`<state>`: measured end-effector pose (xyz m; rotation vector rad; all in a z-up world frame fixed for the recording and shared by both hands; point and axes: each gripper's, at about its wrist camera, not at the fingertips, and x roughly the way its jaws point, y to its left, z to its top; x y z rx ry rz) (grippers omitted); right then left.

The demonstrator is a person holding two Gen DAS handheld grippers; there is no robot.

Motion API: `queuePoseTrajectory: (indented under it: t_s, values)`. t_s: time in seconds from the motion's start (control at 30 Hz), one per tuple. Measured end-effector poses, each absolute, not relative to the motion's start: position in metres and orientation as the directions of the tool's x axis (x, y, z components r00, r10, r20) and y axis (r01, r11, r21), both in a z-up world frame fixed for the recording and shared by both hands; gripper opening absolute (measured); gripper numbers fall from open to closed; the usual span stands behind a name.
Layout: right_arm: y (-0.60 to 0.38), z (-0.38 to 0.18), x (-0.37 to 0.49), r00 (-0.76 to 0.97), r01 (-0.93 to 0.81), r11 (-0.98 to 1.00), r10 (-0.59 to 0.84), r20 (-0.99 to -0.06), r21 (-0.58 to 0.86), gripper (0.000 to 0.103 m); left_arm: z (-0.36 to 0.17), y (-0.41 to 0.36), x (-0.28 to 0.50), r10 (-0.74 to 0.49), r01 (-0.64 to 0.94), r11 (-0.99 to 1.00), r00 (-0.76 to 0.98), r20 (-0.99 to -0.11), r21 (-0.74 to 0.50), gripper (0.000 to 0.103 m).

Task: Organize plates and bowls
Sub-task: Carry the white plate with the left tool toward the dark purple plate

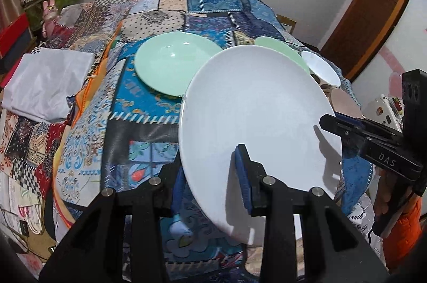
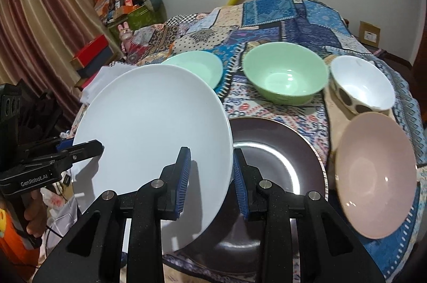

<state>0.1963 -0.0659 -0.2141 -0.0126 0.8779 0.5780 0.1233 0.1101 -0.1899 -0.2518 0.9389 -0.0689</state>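
White plate (image 2: 149,122) pinched at opposite rims by left gripper (image 1: 210,176) and right gripper (image 2: 210,176): keep it level, lower onto far-left green plate (image 1: 173,64).

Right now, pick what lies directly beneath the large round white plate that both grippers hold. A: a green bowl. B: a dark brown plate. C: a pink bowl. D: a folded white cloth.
B: in the right wrist view the white plate overlaps the dark brown plate on the tablecloth.

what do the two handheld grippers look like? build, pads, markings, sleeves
Both matte black with silver pivot pins and ribbed blue pads. Left gripper reads "GenRobot.AI"; right gripper reads "DAS" and has a boxy black top block. An orange sleeve shows below the right one.
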Motion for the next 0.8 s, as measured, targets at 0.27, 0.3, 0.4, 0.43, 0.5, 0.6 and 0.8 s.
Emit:
queuePoseTrajectory:
  t_s: [0.27,0.3,0.4,0.43,0.5,0.6,0.8]
  values:
    - [-0.091,-0.216,0.191,0.516,-0.431,0.871,0.452,-0.727,0.236,0.029,-0.194,0.088,0.138,-0.207,-0.018,0.964,0.572,-0.794,-0.265,0.034]
    - [-0.093,-0.217,0.191,0.517,-0.425,0.874,0.450,-0.728,0.238,0.029,-0.196,0.085,0.140,-0.212,-0.014,0.964,0.568,-0.796,-0.266,0.034]
    - [-0.102,-0.220,0.191,0.518,-0.407,0.880,0.442,-0.732,0.244,0.029,-0.200,0.076,0.144,-0.220,-0.002,0.964,0.559,-0.800,-0.267,0.034]
    - [-0.104,-0.221,0.191,0.518,-0.402,0.882,0.440,-0.733,0.246,0.029,-0.201,0.073,0.146,-0.223,0.002,0.964,0.554,-0.802,-0.267,0.034]
    - [-0.110,-0.224,0.192,0.516,-0.391,0.886,0.437,-0.737,0.251,0.029,-0.204,0.068,0.149,-0.226,0.007,0.964,0.548,-0.806,-0.266,0.034]
    - [-0.119,-0.229,0.195,0.510,-0.374,0.890,0.434,-0.743,0.262,0.029,-0.210,0.060,0.156,-0.230,0.016,0.965,0.532,-0.815,-0.262,0.034]
    - [-0.131,-0.240,0.195,0.502,-0.339,0.898,0.426,-0.753,0.282,0.029,-0.221,0.048,0.163,-0.237,0.030,0.966,0.508,-0.829,-0.257,0.034]
